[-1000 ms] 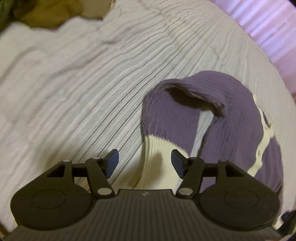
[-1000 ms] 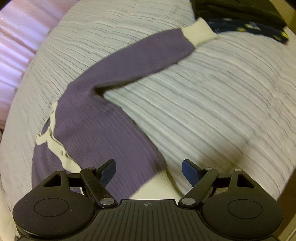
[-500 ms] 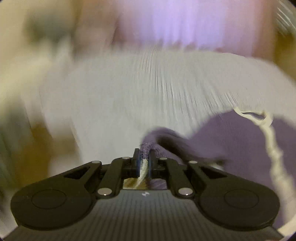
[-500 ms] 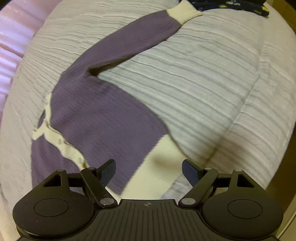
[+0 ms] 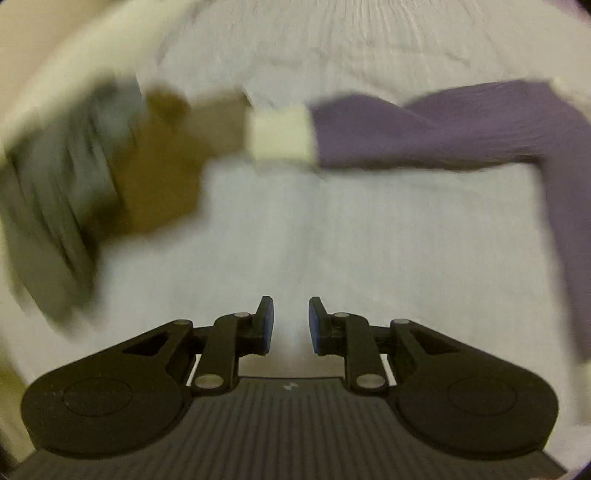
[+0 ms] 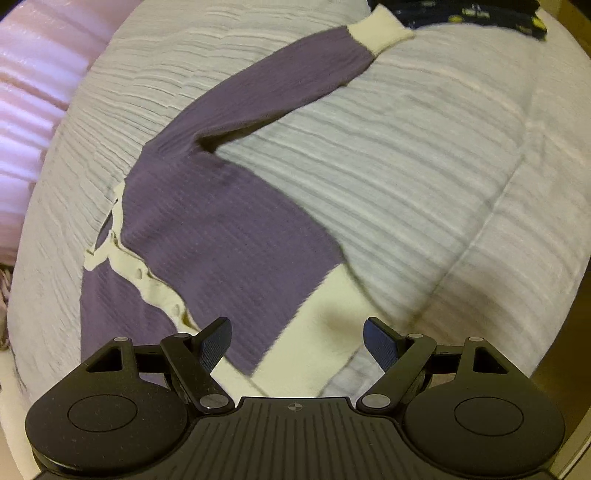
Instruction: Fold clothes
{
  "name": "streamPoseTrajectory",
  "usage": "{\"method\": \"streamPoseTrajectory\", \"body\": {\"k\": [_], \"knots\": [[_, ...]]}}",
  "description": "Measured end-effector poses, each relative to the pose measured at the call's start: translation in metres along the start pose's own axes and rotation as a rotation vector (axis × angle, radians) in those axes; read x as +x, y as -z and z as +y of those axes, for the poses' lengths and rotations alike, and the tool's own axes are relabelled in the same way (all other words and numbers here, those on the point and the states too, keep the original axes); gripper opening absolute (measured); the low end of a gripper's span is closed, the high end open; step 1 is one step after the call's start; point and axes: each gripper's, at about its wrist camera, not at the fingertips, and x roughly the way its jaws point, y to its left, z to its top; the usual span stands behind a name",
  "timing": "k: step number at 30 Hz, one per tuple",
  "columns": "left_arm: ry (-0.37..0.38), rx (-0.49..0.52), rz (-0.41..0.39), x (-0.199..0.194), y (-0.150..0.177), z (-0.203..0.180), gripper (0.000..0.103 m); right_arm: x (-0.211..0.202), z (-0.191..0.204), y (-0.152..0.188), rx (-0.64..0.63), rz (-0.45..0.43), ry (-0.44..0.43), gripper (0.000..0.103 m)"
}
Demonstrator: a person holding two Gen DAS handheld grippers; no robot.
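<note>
A purple cardigan (image 6: pixel 221 229) with cream cuffs, hem and button band lies spread on the white ribbed bedspread (image 6: pixel 424 166). Its right sleeve stretches toward a cream cuff (image 6: pixel 380 31) at the far end. My right gripper (image 6: pixel 297 341) is open, its jaws wide apart over the cream hem (image 6: pixel 317 332). In the blurred left wrist view the left sleeve (image 5: pixel 424 125) lies stretched out sideways, ending in a cream cuff (image 5: pixel 280 136). My left gripper (image 5: pixel 291 325) is open by a narrow gap and holds nothing, well short of that cuff.
A blurred pile of olive, brown and grey clothes (image 5: pixel 110 173) lies left of the left cuff. A dark patterned garment (image 6: pixel 469 14) lies beyond the right cuff. Pink bedding (image 6: pixel 33 92) edges the bed at the left.
My left gripper shut on the left sleeve's cuff, swung it out sideways and let go; it is open again. My right gripper drew back a little and stayed open.
</note>
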Motion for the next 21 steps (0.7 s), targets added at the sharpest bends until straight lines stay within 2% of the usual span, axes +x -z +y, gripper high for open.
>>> {"method": "streamPoseTrajectory", "body": {"k": [3, 7, 11, 13, 15, 19, 21], "knots": [[0.170, -0.086, 0.034, -0.017, 0.032, -0.030, 0.019, 0.001, -0.007, -0.003, -0.106, -0.005, 0.022, 0.082], [0.361, -0.173, 0.047, -0.043, 0.058, -0.077, 0.027, 0.003, -0.017, -0.003, -0.237, -0.018, 0.012, 0.082], [0.428, -0.196, 0.014, -0.061, 0.081, -0.119, 0.036, 0.012, -0.043, -0.006, -0.270, 0.018, -0.053, 0.082], [0.453, -0.215, 0.031, -0.059, 0.094, -0.132, 0.041, 0.020, -0.061, -0.007, -0.270, 0.042, -0.078, 0.082], [0.478, -0.245, 0.057, -0.051, 0.104, -0.141, 0.041, 0.030, -0.077, -0.007, -0.278, 0.069, -0.109, 0.082], [0.535, -0.372, 0.088, -0.024, 0.122, -0.146, 0.041, 0.054, -0.104, -0.006, -0.285, 0.113, -0.169, 0.081], [0.575, -0.444, 0.075, -0.010, 0.122, -0.143, 0.041, 0.064, -0.113, -0.008, -0.258, 0.115, -0.227, 0.081]]}}
